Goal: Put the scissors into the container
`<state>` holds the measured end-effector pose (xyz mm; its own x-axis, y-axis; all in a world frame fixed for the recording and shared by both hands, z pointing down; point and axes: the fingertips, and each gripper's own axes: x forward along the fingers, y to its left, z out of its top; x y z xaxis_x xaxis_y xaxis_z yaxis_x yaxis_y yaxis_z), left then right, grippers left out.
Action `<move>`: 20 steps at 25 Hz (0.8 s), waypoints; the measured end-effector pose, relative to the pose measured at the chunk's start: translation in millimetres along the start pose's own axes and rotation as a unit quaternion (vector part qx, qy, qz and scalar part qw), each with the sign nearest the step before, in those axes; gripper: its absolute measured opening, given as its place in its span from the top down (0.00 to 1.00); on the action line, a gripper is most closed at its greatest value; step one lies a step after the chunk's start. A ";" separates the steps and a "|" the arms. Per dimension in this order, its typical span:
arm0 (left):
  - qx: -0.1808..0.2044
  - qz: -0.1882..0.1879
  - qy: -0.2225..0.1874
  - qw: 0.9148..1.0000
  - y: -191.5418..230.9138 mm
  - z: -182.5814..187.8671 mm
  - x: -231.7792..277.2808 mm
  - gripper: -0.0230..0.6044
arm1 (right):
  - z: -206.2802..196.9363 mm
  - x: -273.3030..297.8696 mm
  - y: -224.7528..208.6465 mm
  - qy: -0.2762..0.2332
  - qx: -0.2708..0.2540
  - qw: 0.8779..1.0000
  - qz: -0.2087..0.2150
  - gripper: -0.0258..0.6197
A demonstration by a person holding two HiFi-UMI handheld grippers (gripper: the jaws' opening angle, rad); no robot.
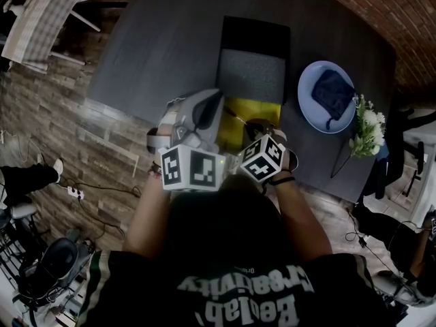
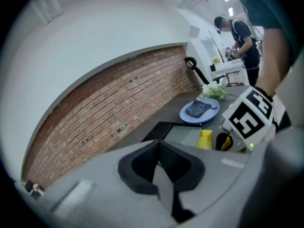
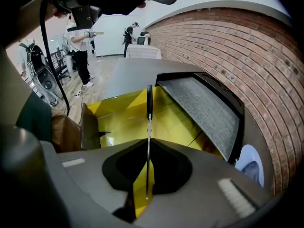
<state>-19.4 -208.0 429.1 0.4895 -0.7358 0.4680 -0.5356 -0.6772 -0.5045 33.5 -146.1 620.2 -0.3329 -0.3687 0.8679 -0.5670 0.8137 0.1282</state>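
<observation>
My right gripper (image 3: 148, 144) is shut on the scissors (image 3: 149, 103). The thin metal blade runs edge-on between the jaws, and the black handle end points forward over the yellow container (image 3: 123, 118). In the head view this gripper (image 1: 264, 136) sits at the near right edge of the yellow container (image 1: 237, 118), with the scissors (image 1: 240, 118) reaching over it. My left gripper (image 1: 206, 109) hovers at the container's near left side. Its jaws (image 2: 162, 151) are closed together with nothing between them. The yellow container (image 2: 205, 139) shows past them, beside the right gripper's marker cube (image 2: 249, 115).
A grey textured panel in a black frame (image 1: 253, 73) adjoins the container's far side. A blue plate (image 1: 310, 111) holding a dark cloth (image 1: 332, 92) lies to the right, with white flowers (image 1: 368, 131) beside it. The dark table (image 1: 163, 39) ends at a brick wall (image 3: 247, 51).
</observation>
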 end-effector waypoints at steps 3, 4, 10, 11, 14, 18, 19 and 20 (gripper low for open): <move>0.001 -0.004 -0.003 1.000 -0.8 1.7 2.2 0.96 | -0.1 0.1 -0.8 0.001 0.002 1.000 0.002 0.93; 0.001 -0.005 -0.003 1.000 -0.9 1.9 2.3 0.96 | -0.3 0.1 -0.6 0.002 0.002 1.000 0.002 0.93; 0.001 -0.008 -0.003 1.000 -1.1 -0.5 0.7 0.96 | -0.1 0.5 -0.1 0.005 0.000 1.000 0.000 0.92; 0.001 -0.008 -0.002 1.000 -1.1 -1.0 0.4 0.96 | 0.1 0.4 0.1 0.004 -0.001 1.000 0.000 0.92; 0.000 -0.009 0.000 1.000 -1.9 -3.1 0.2 0.96 | 0.0 0.3 0.6 0.004 -0.004 1.000 -0.002 0.92; 0.000 -0.010 0.001 1.000 -3.0 -5.1 1.1 0.96 | -0.8 1.7 1.2 0.004 -0.010 1.000 -0.004 0.92; 0.000 -0.010 0.002 1.000 -3.4 -5.3 1.7 0.96 | -1.2 1.8 1.0 0.004 -0.010 1.000 -0.005 0.92; 0.001 -0.011 0.003 1.000 -4.0 -5.2 2.5 0.96 | -1.6 1.8 0.4 0.004 -0.010 1.000 -0.006 0.92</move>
<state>-19.7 -207.1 436.1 0.4968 -0.7209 0.4833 -0.5240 -0.6930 -0.4951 33.9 -145.7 622.6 -0.3208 -0.3748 0.8698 -0.5557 0.8182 0.1476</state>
